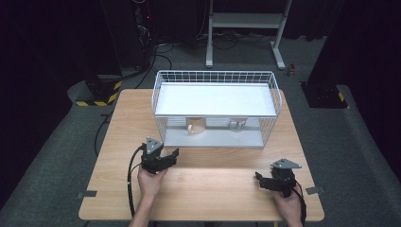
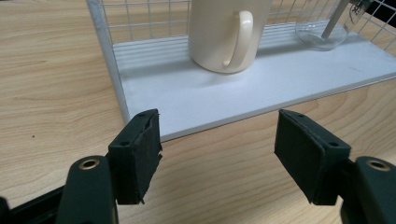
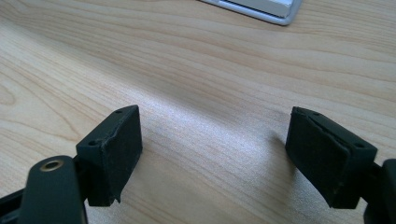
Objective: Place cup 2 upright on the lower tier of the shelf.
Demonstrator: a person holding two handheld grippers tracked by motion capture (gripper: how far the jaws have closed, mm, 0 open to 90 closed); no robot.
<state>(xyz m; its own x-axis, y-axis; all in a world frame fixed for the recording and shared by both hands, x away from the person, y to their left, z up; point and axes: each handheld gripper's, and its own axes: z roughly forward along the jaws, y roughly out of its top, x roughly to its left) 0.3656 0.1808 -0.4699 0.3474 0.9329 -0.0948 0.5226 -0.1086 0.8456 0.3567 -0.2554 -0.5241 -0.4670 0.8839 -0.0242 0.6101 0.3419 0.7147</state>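
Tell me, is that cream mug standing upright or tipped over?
Upright. The cream mug stands on its base on the rack's lower shelf, handle running vertically.

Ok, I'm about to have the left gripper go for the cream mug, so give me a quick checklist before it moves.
1. Left gripper open: ok, jaws wide apart with nothing between them.
2. Cream mug upright on the rack's lower shelf: ok.
3. Mug handle faces the gripper: ok.
4. Path over the shelf edge free: ok.
5. Glass cup apart from the mug: ok.
6. Right gripper open, out of the way: ok.
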